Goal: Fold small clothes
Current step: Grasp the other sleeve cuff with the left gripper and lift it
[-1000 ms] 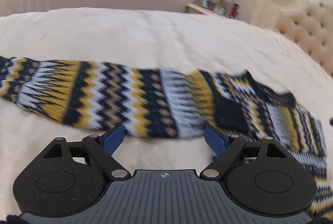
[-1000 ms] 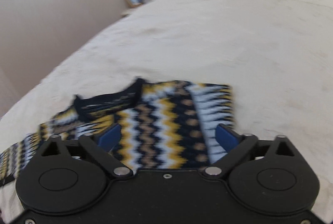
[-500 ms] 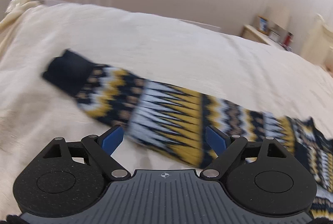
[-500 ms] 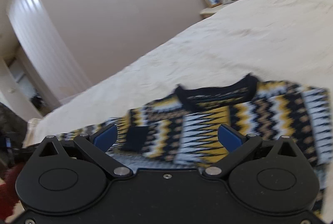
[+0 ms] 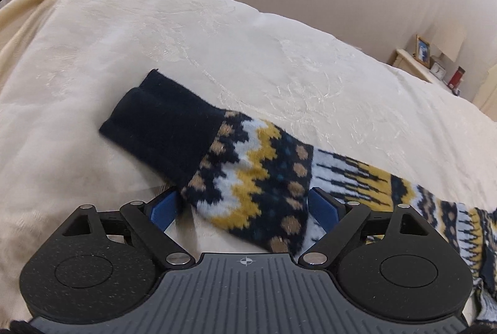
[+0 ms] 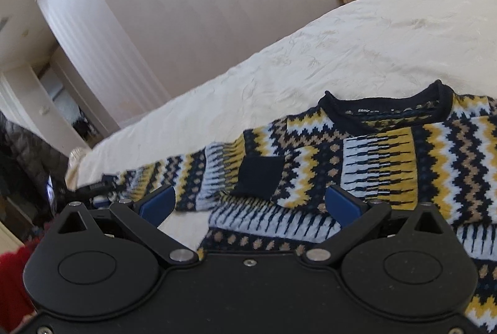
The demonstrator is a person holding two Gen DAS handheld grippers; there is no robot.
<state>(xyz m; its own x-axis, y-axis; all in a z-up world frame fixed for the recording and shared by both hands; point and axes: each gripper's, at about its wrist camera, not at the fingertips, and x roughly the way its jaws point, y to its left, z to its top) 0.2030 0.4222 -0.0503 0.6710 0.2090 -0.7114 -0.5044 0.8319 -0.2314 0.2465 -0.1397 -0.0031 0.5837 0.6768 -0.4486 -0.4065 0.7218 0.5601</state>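
Navy, mustard, pale-blue and tan zigzags and dots on the sweater [image 6: 388, 160]; solid navy cuff [image 5: 161, 125] and collar [image 6: 388, 110]. Cream bedspread [image 5: 279, 60] beneath the sweater. Blue pads [image 5: 164, 206] on black grippers.

Left gripper [image 5: 243, 206]: jaws spread wide, blue fingertips [image 5: 164, 206] visible at lower left and lower right of centre in its view, nothing clamped between them. Right gripper [image 6: 250, 205]: jaws likewise spread wide, blue fingertips [image 6: 157, 205] at lower centre of frame, holding nothing. Both housings fill the bottom of their frames.
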